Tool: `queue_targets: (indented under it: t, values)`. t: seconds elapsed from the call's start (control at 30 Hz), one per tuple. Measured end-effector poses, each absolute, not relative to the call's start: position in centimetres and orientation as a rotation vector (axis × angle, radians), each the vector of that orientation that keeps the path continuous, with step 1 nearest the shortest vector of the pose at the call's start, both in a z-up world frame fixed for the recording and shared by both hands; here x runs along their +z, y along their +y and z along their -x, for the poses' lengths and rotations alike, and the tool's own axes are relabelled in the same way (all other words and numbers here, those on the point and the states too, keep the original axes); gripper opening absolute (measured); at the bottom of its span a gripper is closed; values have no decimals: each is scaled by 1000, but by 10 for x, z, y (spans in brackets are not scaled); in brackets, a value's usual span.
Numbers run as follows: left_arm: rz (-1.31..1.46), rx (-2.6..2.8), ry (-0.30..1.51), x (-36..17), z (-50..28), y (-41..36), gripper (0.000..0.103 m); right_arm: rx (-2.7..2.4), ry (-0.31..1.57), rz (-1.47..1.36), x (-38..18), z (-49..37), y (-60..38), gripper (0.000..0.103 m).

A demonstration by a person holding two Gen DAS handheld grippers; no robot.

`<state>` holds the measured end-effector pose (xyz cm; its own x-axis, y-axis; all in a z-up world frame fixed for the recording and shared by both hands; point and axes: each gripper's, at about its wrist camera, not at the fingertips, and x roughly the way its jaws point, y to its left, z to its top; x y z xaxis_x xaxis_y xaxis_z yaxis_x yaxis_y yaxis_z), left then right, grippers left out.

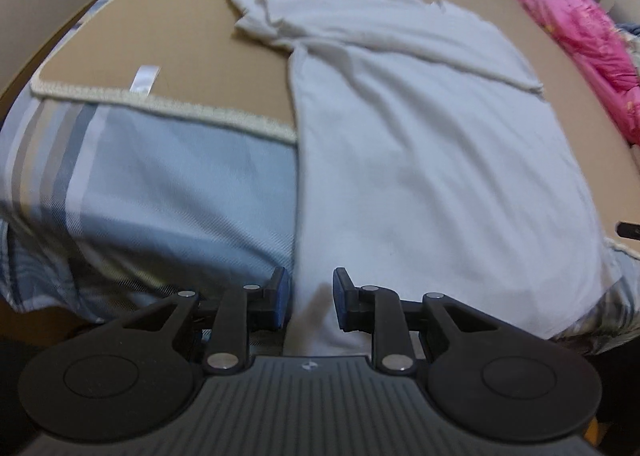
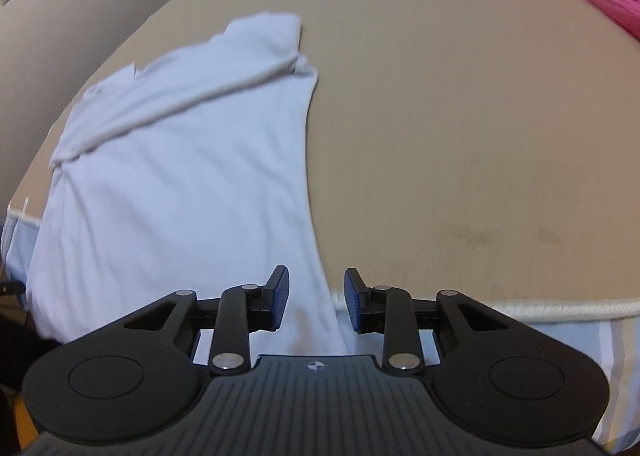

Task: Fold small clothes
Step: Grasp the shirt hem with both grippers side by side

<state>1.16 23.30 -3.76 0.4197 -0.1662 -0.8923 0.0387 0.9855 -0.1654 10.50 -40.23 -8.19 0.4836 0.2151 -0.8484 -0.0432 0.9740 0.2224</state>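
My pale white, soft knit T-shirt (image 1: 420,143) lies spread flat on the tan mat with cream piping (image 1: 160,35), collar toward twelve o'clock, hem draping off the near edge at six o'clock over the blue-grey striped bedsheet (image 1: 140,183). My left gripper (image 1: 311,298) straddles the hem's left corner, and my right gripper (image 2: 316,298) straddles the right corner; both sets of blue pads stand parted, cloth between them but not pinched. I judge the fabric light, limp and stretchy: it will sag and wrinkle, not slide stiffly. I'd clamp both hem corners, gathering both layers, then carry them together toward twelve o'clock. A pink crumpled quilt (image 1: 580,39) sits at two o'clock.
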Motion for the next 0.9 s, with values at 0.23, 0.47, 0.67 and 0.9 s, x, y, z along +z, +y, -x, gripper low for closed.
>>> queue_targets:
  t: [0.23,0.47,0.67,0.9]
  values:
    - [108,-88,1210,-54,-18,227,29,131,1189,-85,-105,-102,-396,35]
    - [100,-71,1205,-55,-16,224,30,152,1230,-47,-112,-101,-391,35]
    - [123,-93,1224,-55,-12,223,10,193,1224,-48,-110,-100,-392,8]
    - [123,-59,1283,-65,-10,221,12,183,1223,-36,-112,-92,-389,14]
